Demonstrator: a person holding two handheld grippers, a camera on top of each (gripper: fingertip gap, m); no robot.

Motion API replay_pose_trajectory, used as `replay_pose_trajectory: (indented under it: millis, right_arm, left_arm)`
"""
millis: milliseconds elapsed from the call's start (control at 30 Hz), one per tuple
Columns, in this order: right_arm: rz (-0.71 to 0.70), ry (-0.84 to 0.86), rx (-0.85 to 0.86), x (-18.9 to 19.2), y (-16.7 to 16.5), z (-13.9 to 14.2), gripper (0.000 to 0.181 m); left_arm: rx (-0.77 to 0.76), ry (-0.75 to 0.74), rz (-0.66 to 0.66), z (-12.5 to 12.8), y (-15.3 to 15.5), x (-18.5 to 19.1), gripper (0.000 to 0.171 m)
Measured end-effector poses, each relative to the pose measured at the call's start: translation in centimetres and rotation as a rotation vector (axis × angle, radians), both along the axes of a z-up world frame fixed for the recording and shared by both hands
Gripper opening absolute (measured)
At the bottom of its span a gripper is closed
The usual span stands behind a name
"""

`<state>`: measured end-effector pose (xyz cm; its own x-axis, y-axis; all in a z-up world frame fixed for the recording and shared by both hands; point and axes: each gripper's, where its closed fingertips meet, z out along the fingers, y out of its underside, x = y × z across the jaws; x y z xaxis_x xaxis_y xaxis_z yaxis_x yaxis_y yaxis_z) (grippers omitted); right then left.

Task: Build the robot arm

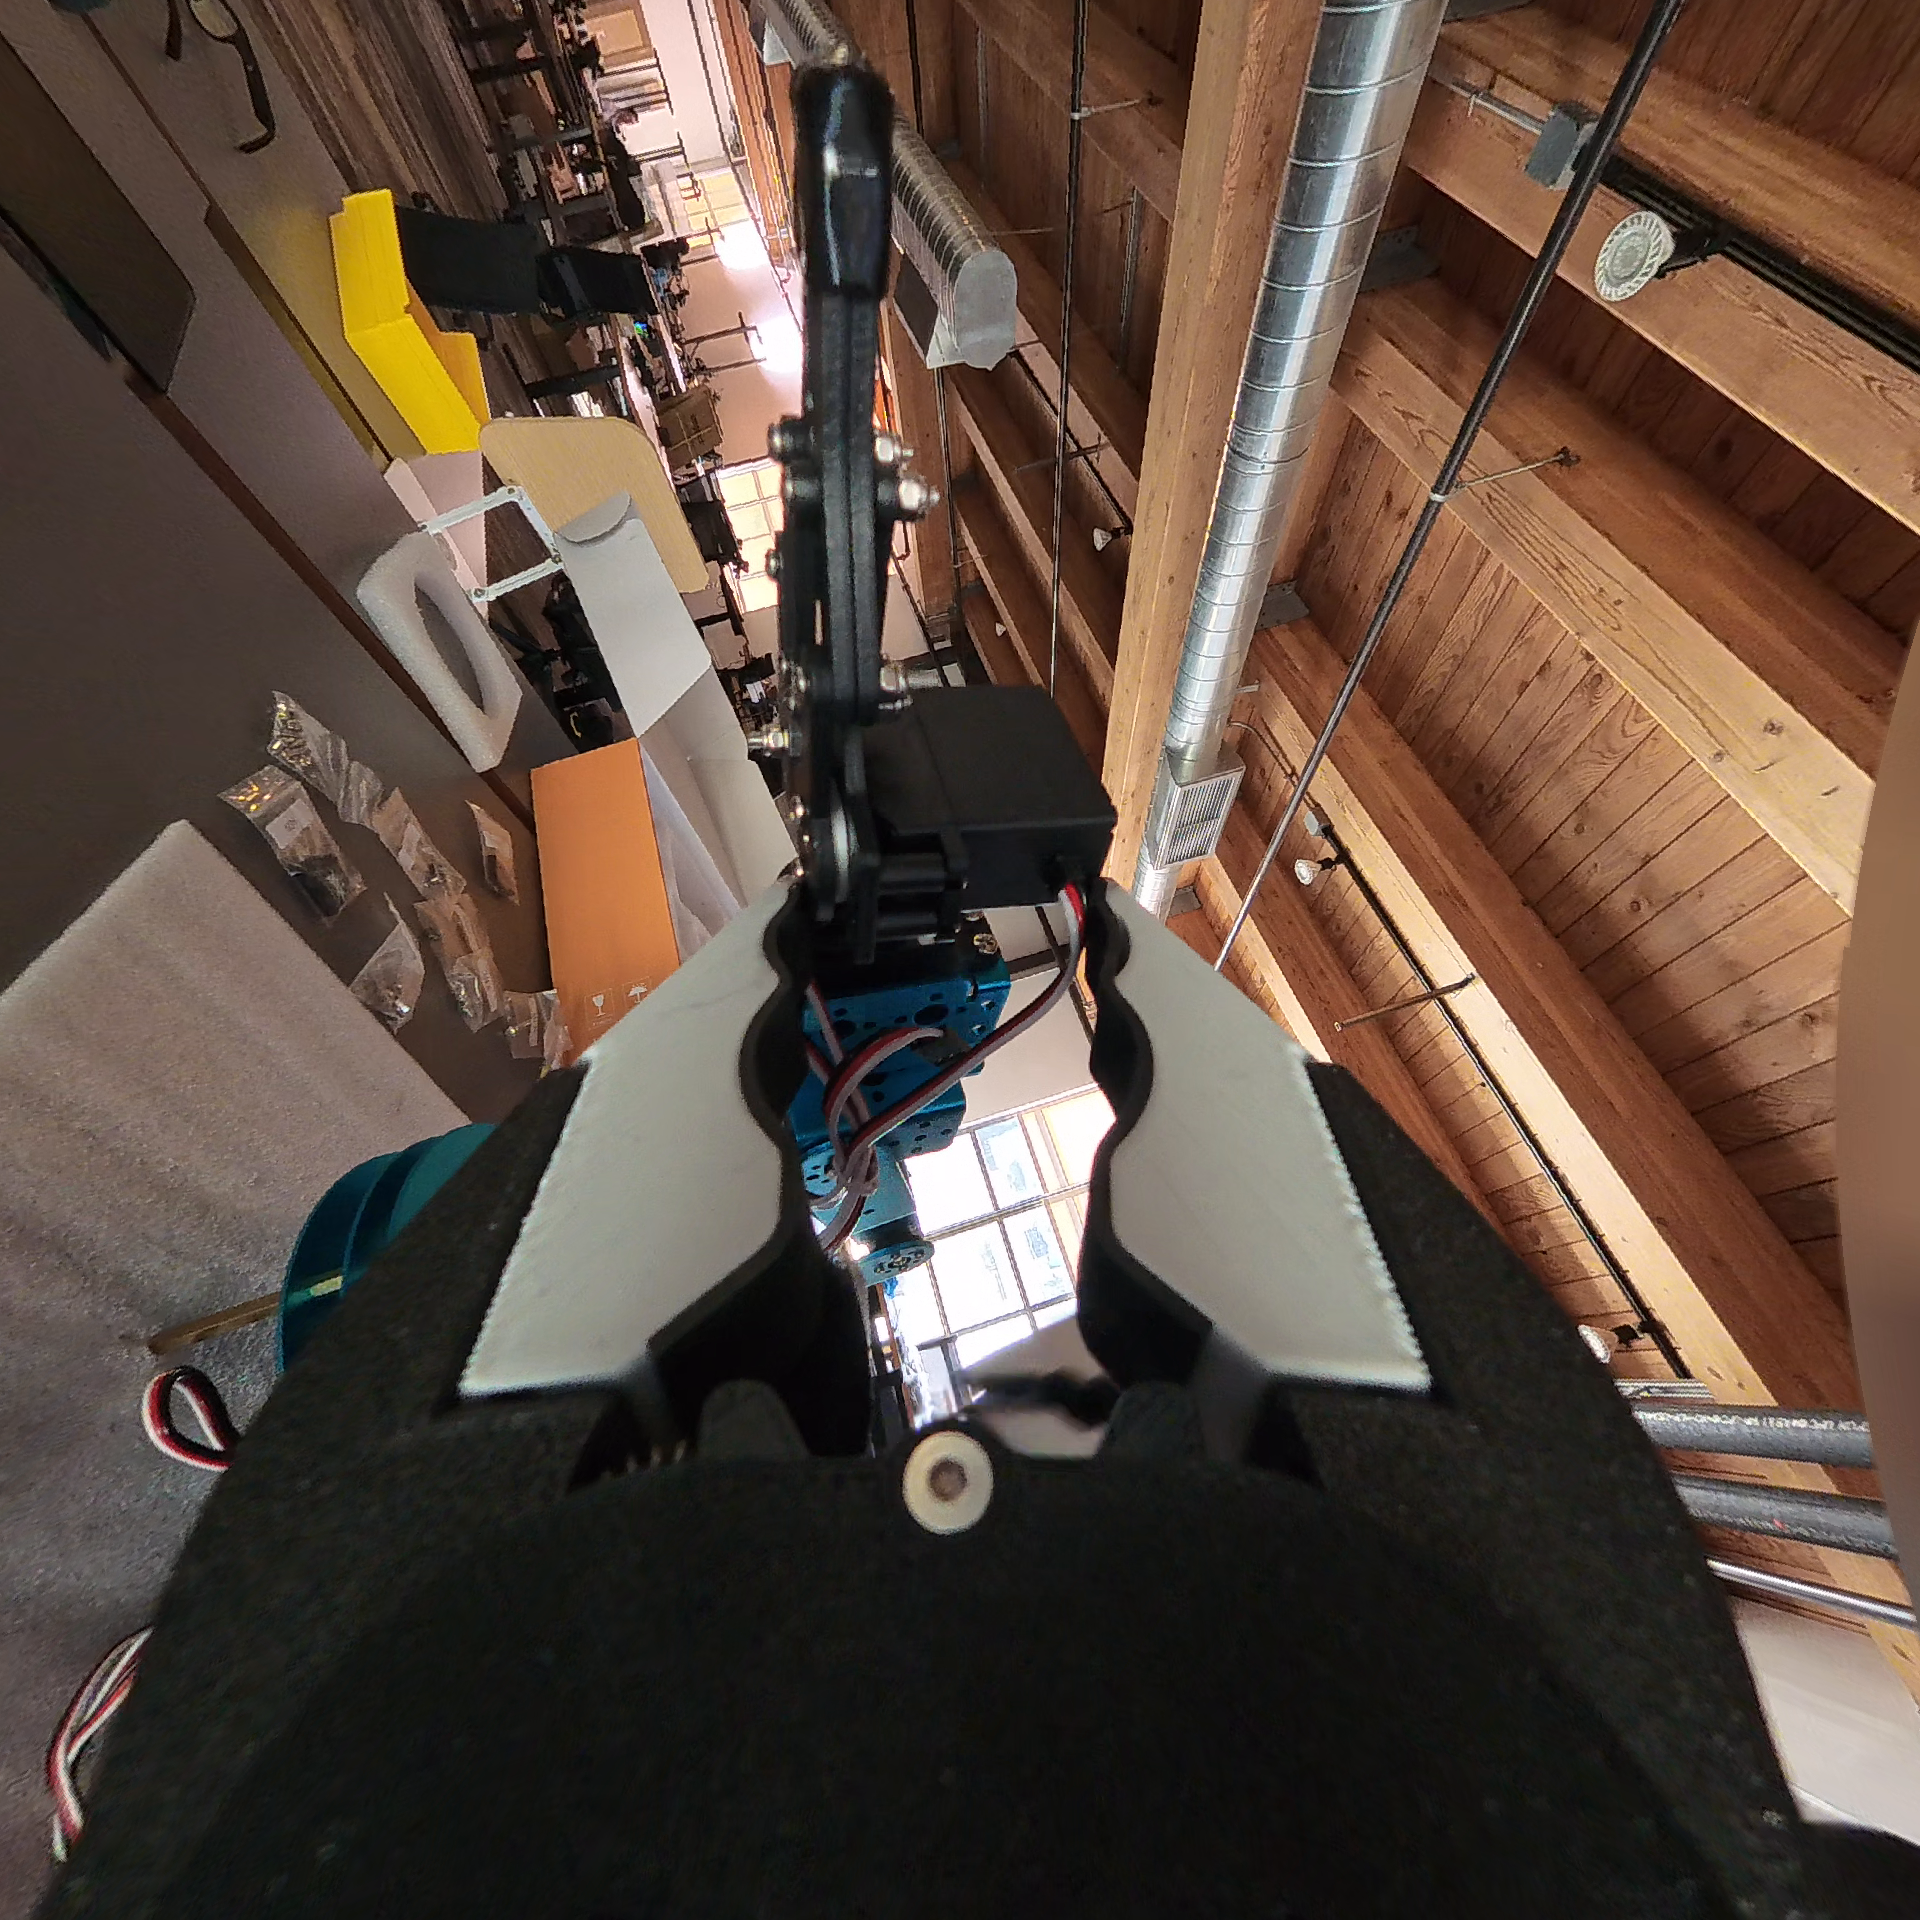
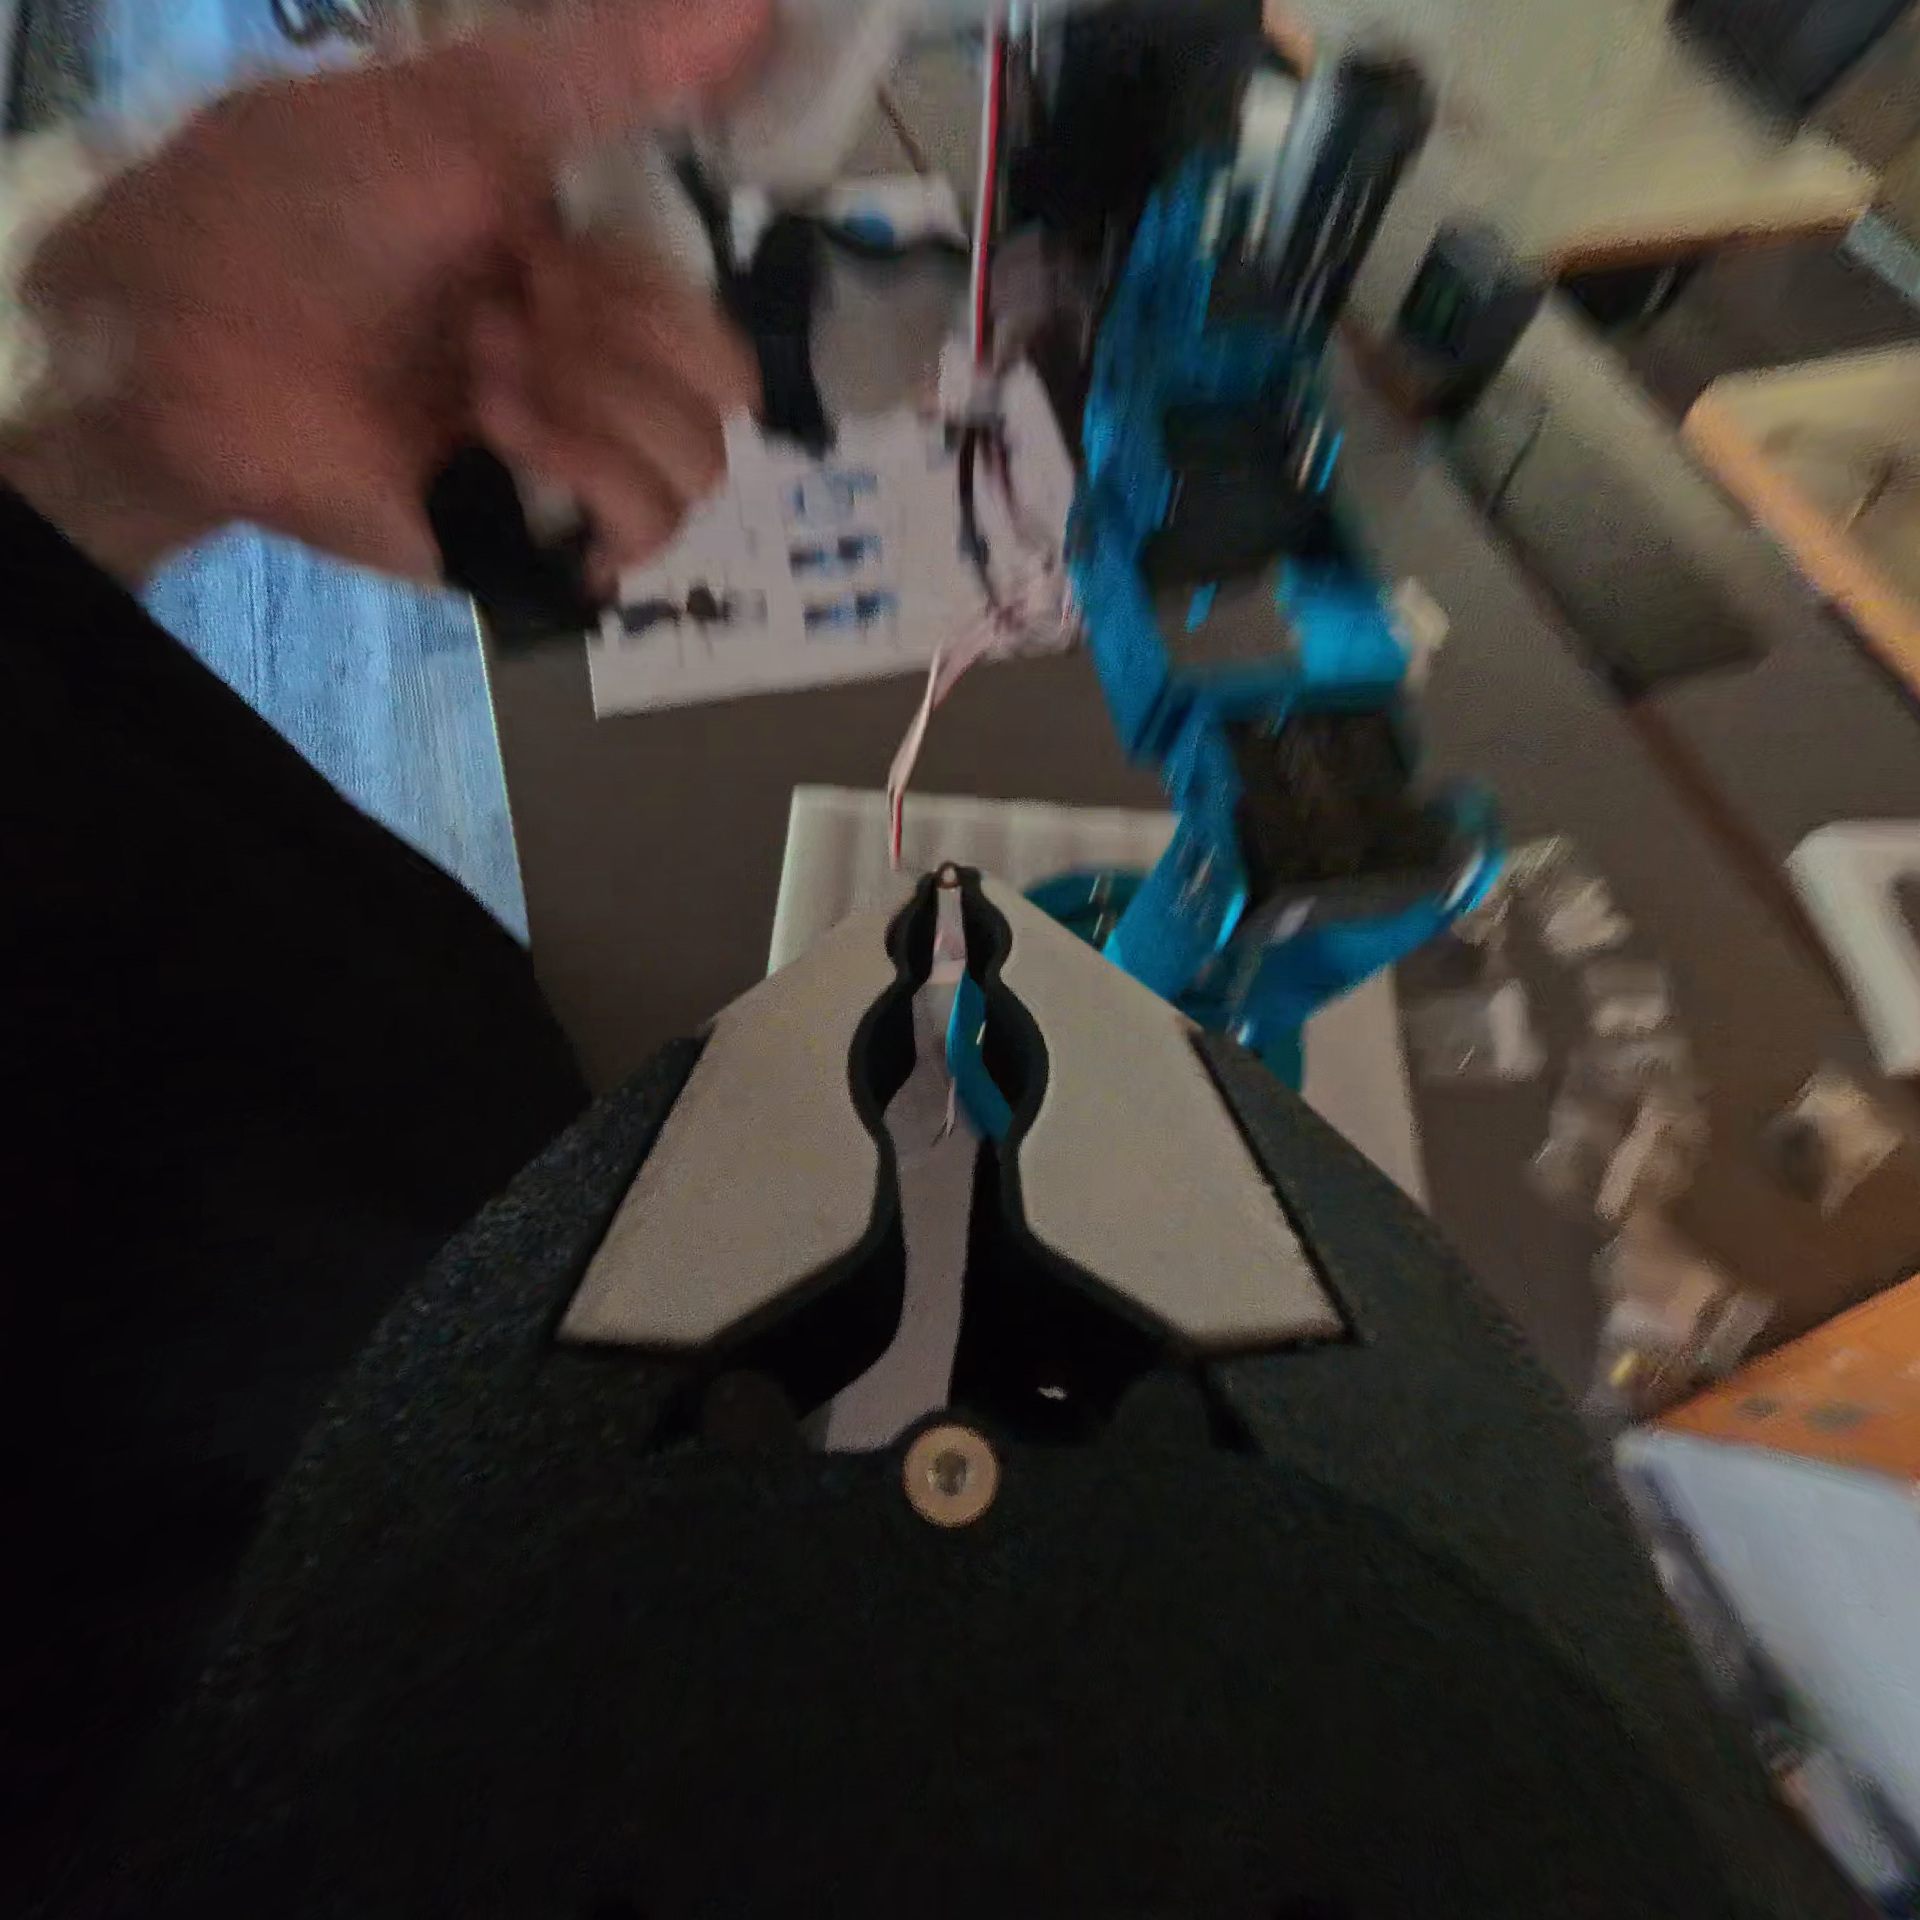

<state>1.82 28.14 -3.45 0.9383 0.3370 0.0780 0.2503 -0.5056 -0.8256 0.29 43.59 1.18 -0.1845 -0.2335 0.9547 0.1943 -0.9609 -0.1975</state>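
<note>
In the left wrist view my left gripper [image 1: 945, 904] is closed around a small robot arm at its black servo [image 1: 987, 800], just above the blue metal brackets [image 1: 883, 1039]. The arm's black claw [image 1: 842, 312] points away from me. Red, white and black wires [image 1: 873, 1081] hang between the fingers. A teal round base [image 1: 353, 1247] shows behind the left finger. The right wrist view is blurred by motion. There my right gripper [image 2: 948, 883] is nearly shut, pinching a thin wire [image 2: 914, 748] that runs up to the blue robot arm [image 2: 1195, 520].
A grey foam sheet [image 1: 156, 1039], bags of small parts [image 1: 395, 883], an orange box [image 1: 603, 883] and yellow bins [image 1: 405, 312] lie on the left. A wooden beam [image 1: 1195, 520] and a metal duct [image 1: 1278, 468] run overhead. A hand [image 2: 364, 312] and a printed sheet [image 2: 810, 582] show. Tip to tip, the grippers are about 15 centimetres apart. The teal round base [image 1: 353, 1247] sits 15 centimetres or so from the ends of my right fingers.
</note>
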Motion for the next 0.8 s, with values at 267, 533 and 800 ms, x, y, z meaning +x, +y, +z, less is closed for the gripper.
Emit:
replay_pose_trajectory:
  millis: [267,533,800]
  right_arm:
    - [0.147,-0.086,0.109,-1.6,11.1,8.0,0.005]
    - [0.35,-0.163,-0.149,-0.9,14.9,7.1,0.005]
    - [0.421,-0.177,-0.449,-0.8,15.9,3.6,0.005]
  left_arm:
    - [-0.027,-0.024,0.031,-0.1,0.0,-0.3,0.052]
    - [-0.014,-0.019,0.031,0.1,0.0,0.1,0.052]
    - [-0.021,-0.018,0.041,0.1,0.2,0.3,0.052]
